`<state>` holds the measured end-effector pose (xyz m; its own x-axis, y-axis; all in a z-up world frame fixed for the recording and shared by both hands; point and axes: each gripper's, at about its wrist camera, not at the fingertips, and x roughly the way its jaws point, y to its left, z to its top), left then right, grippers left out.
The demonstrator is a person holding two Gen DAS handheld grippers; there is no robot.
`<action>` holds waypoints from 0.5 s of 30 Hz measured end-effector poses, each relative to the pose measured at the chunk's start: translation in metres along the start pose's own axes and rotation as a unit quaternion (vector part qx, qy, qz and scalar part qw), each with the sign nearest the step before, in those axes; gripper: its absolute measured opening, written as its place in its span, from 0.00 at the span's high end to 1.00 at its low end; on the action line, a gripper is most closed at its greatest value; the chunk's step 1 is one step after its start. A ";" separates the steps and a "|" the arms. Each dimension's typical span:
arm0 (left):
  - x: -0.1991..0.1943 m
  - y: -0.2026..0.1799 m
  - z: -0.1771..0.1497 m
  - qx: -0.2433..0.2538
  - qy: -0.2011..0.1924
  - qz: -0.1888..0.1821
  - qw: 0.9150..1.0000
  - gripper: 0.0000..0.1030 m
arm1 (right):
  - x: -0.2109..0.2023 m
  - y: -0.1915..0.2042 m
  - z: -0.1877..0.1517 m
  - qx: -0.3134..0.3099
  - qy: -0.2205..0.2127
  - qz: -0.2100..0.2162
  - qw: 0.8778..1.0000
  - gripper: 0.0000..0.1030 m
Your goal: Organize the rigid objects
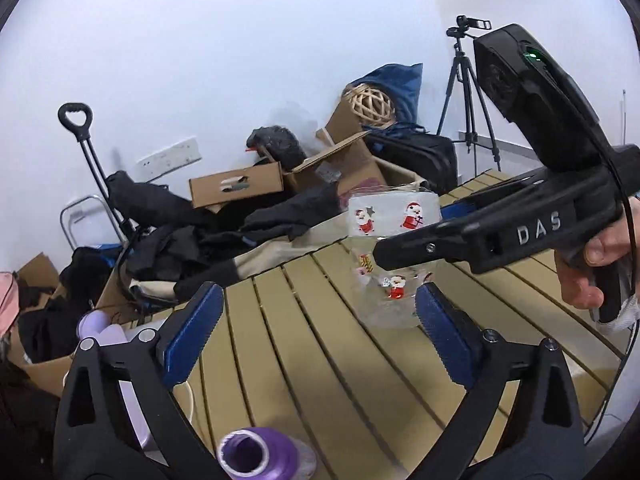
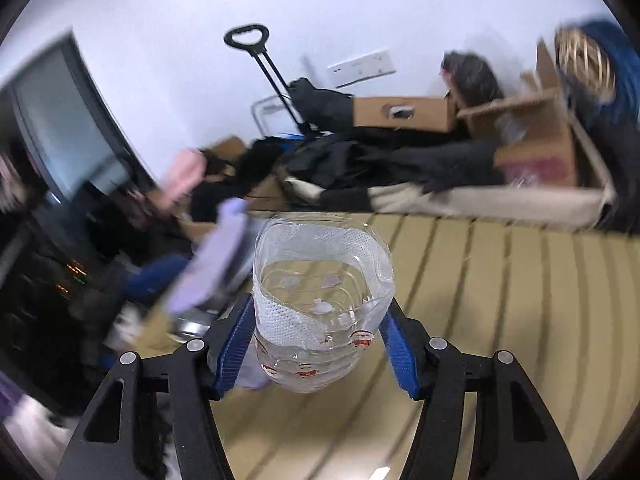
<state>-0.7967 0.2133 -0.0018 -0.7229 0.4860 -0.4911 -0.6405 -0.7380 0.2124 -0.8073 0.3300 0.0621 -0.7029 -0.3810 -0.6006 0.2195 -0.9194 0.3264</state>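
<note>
Santa-printed clear plastic container [image 2: 320, 304] — a cut-off, open-topped piece with a white mesh band around its rim — sits between the blue pads of the right gripper [image 2: 320, 332], which close on its lower sides and appear to hold it over the tan slatted table [image 2: 500, 280]. Thin walls are the worry: squeeze harder and the container may buckle and pop out; ease off and it may slide down through the pads. The right view is blurred, so a quick swing could also tip it. Nearer than the container, the left gripper [image 1: 318, 332] hangs wide open and empty. A purple spool of thread [image 1: 256, 454] stands below it — a careless sweep could knock that over.
</note>
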 end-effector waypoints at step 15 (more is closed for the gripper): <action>0.044 0.042 -0.026 -0.071 0.036 0.041 0.996 0.07 | 0.054 0.016 0.004 -0.024 0.042 -0.022 0.999 0.35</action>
<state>-0.8487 0.1919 -0.0370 -0.7476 0.3897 -0.5377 -0.5332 -0.8350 0.1362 -0.8449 0.2947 0.0381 -0.6539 -0.3447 -0.6734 0.2236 -0.9385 0.2633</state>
